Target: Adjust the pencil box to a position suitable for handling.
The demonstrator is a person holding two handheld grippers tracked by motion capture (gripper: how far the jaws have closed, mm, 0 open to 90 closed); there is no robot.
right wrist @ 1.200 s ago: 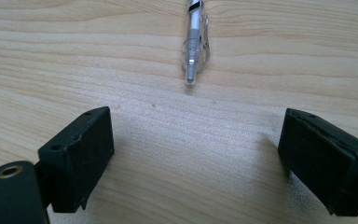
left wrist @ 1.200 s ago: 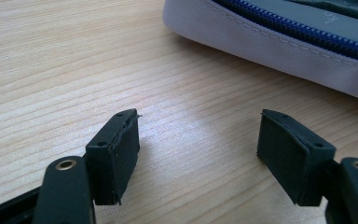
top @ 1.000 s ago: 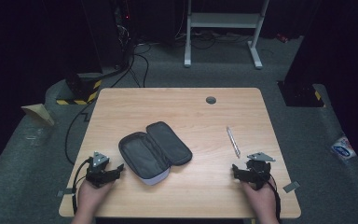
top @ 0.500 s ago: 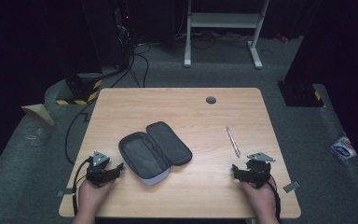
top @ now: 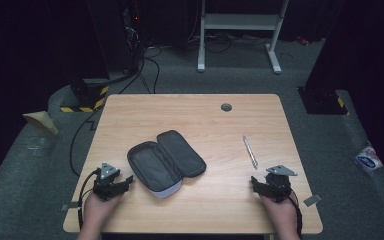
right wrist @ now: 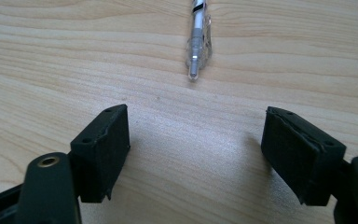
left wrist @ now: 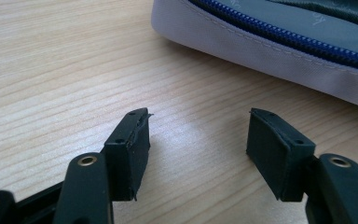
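Resting on table [top: 215, 125]: left claw [top: 125, 183] just beside unzipped pencil case [top: 166, 161], right claw [top: 255, 183] near pen [top: 250, 151]. Both claws gaping, jaws just been closing a little, nothing between them.

The high view is fixed above the person's edge of the worktop [top: 195, 107], facing forward and down from some distance; it takes in the whole worktop, the floor around it and the dark far side of the room.

The left gripper view sits low and very near the wood, looking along the left gripper [left wrist: 198, 135] toward the pale edge of the open pouch [left wrist: 270, 51]. The same pouch [top: 166, 162] lies near the worktop's middle in the high view, with the left gripper [top: 126, 181] just beside it.

The right gripper view, equally low and close, looks along the right gripper [right wrist: 196, 133] toward the pen [right wrist: 199, 39]. The high view shares that pen [top: 250, 151] and the right gripper [top: 254, 182].
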